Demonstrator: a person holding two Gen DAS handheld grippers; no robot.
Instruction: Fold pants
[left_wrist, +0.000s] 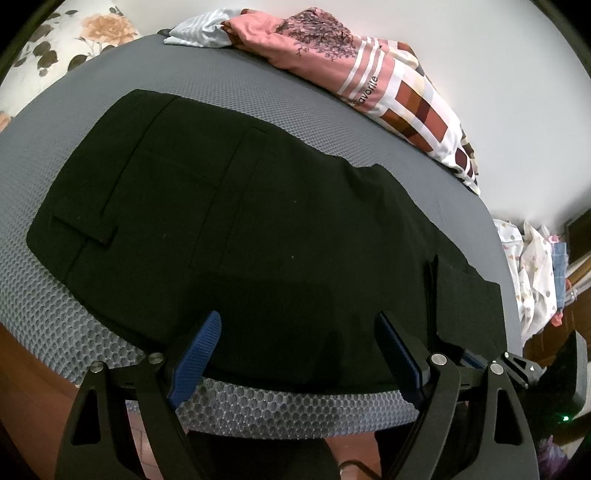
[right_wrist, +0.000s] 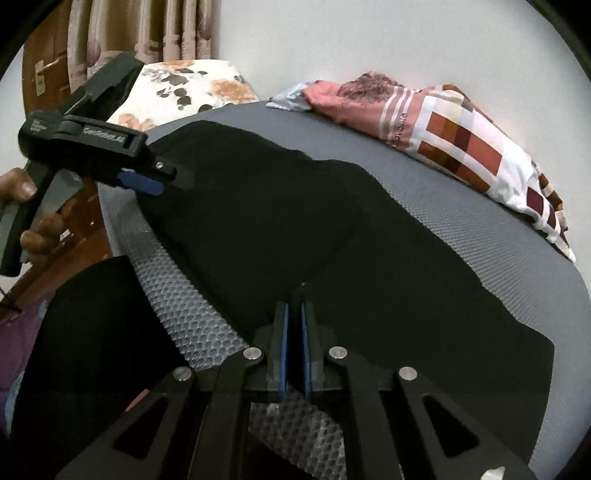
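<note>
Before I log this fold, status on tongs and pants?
Left tongs open over pants. Right tongs shut on pants edge. Pillow behind, clear.

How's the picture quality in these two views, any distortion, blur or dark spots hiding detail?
Left wrist view: strong fisheye bulge bends the grey mattress; the black pants show seams faintly; the left hand-held gripper is sharp. Right wrist view: same curvature, pants nearly featureless black, right hand-held gripper crisp, patterned pillow slightly soft. No glare in either.
</note>
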